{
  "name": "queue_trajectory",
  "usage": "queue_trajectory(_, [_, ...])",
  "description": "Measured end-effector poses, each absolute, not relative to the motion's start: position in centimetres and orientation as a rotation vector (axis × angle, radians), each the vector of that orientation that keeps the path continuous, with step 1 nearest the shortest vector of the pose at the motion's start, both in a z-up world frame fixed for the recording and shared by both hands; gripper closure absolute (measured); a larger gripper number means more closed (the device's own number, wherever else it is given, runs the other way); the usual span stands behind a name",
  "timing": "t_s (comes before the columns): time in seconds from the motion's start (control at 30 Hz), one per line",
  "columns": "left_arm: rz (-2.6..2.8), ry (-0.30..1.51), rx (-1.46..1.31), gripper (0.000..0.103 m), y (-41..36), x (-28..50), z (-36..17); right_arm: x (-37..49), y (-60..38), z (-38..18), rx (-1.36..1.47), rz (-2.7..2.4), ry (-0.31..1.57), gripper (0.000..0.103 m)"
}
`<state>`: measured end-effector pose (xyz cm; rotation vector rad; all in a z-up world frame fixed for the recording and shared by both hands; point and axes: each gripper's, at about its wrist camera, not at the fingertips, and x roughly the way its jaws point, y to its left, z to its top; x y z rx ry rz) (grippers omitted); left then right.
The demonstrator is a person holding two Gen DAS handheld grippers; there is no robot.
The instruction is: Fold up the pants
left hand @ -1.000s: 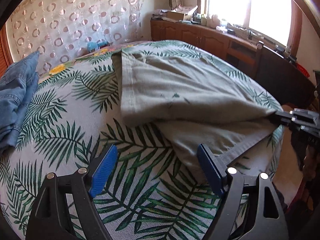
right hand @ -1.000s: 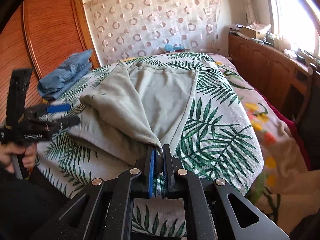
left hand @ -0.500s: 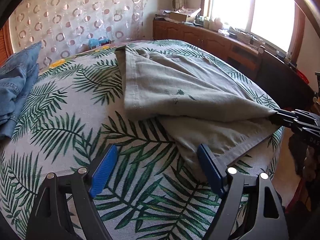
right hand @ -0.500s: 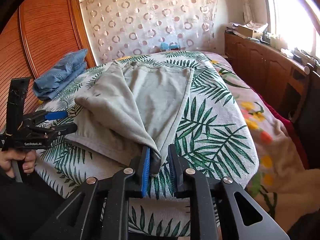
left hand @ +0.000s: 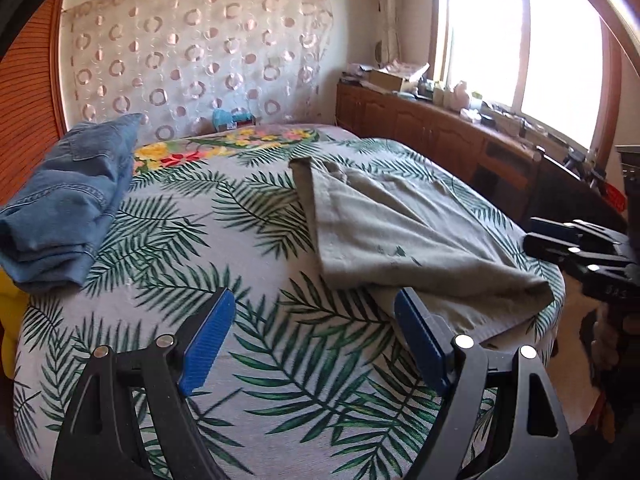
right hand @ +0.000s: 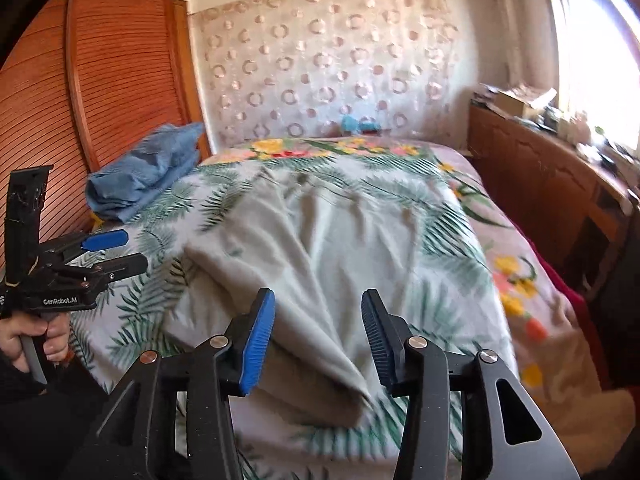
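Observation:
Grey-green pants (left hand: 400,236) (right hand: 320,256) lie folded over on the palm-leaf bedspread (left hand: 240,240), near its front edge. My left gripper (left hand: 314,320) is open above the spread, just left of the pants' near fold, with nothing between its blue pads. My right gripper (right hand: 318,322) hovers over the pants' near corner; its jaws are opening and the pads do not press the cloth. In the left wrist view the right gripper (left hand: 560,240) shows at the right edge. The left gripper (right hand: 108,252) shows at the left of the right wrist view, in a hand (right hand: 36,336).
A folded pile of blue jeans (left hand: 68,216) (right hand: 148,172) sits at the bed's left side by a wooden slatted door (right hand: 100,80). A wooden cabinet (left hand: 440,136) with clutter runs under the window on the right. A patterned curtain (left hand: 192,60) hangs behind the bed.
My right gripper has let go of the pants' corner and pulled back and up; the fold has dropped onto the bed. My left gripper has also drawn back and risen, staying open.

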<state>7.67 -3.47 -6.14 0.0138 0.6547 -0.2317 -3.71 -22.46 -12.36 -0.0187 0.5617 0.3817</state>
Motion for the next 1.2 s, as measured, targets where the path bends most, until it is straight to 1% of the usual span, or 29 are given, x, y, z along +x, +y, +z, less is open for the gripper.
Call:
queue_trajectory(0.17, [-0.198, 0.636, -0.010, 0.020, -1.9, 8.2, -5.6, 0.0, -19.8, -13.1, -0.024, 0.480, 0.588, 0.054])
queue_trajectory(0.3, [-0.177, 0.620, -0.018, 0.020, -0.7, 8.0, -5.3, 2.8, -17.3, -13.7, -0.081, 0.517, 0.614, 0.050])
queue_trajectory(0.37, [-0.169, 0.614, -0.025, 0.020, -0.2, 8.0, -5.1, 3.7, -16.2, -13.9, -0.107, 0.525, 0.629, 0.049])
queue_trajectory(0.7, [-0.158, 0.594, -0.039, 0.020, 0.8, 7.9, -4.7, 5.9, -12.8, -13.7, -0.210, 0.596, 0.677, 0.049])
queue_trajectory(1.03, [-0.156, 0.595, -0.046, 0.020, 0.8, 7.9, -4.8, 8.3, -10.0, -15.6, -0.288, 0.609, 0.768, 0.049])
queue_trajectory(1.07, [-0.158, 0.597, -0.045, 0.020, 0.7, 7.9, -4.9, 8.5, -9.9, -15.7, -0.292, 0.607, 0.771, 0.050])
queue_trajectory(1.13, [-0.160, 0.599, -0.041, 0.020, 0.6, 7.8, -5.0, 8.6, -10.0, -15.7, -0.294, 0.604, 0.769, 0.072])
queue_trajectory(1.17, [-0.161, 0.601, -0.041, 0.020, 0.6, 7.8, -5.1, 8.6, -10.2, -15.5, -0.286, 0.604, 0.763, 0.079])
queue_trajectory(1.2, [-0.162, 0.604, -0.040, 0.020, 0.5, 7.9, -5.2, 8.6, -10.5, -15.2, -0.267, 0.616, 0.759, 0.091])
